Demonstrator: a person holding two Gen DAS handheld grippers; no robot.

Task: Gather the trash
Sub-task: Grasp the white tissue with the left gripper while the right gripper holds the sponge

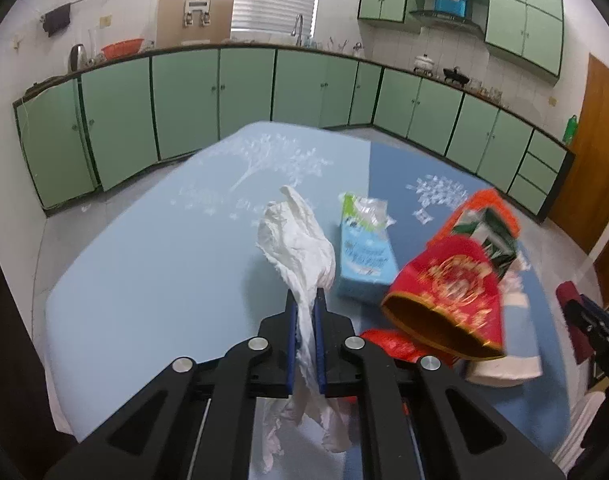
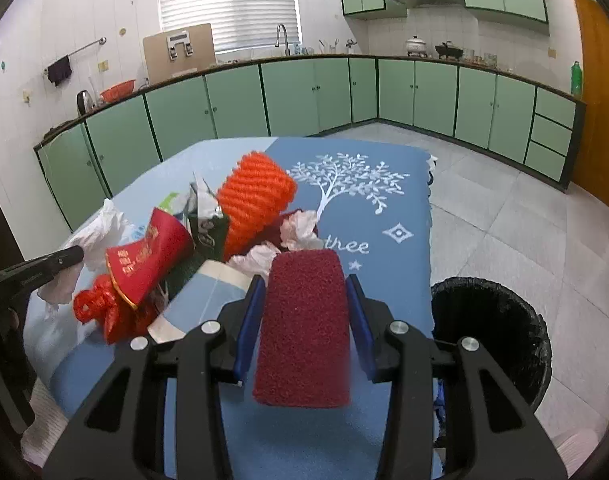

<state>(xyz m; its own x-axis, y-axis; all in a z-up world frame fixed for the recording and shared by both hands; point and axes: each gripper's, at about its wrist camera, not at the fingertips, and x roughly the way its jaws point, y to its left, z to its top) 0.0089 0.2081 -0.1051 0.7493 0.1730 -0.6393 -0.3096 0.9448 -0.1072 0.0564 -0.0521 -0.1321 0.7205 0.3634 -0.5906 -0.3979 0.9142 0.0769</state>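
The left tool is clamped on a crumpled white tissue, its blue pads pressed together on the paper, which rises above the worktop and trails down between the arms, its lower end cut off by the frame. The right tool is clamped on a dark red scouring pad that stands lengthwise between the pads and hides the cloth behind it.

At two o'clock from the tissue, in the left view, a light blue tissue pack lies on the cloth; its printing is too blurred to read. Beside it, at three o'clock, a red pouch with gold lettering is smeared by motion.

Only the right view shows the orange ribbed mesh at eleven o'clock from the pad, the word "tree" under a white tree print, and a black-lined bin on the floor at three o'clock, partly hidden by the tool's arm.
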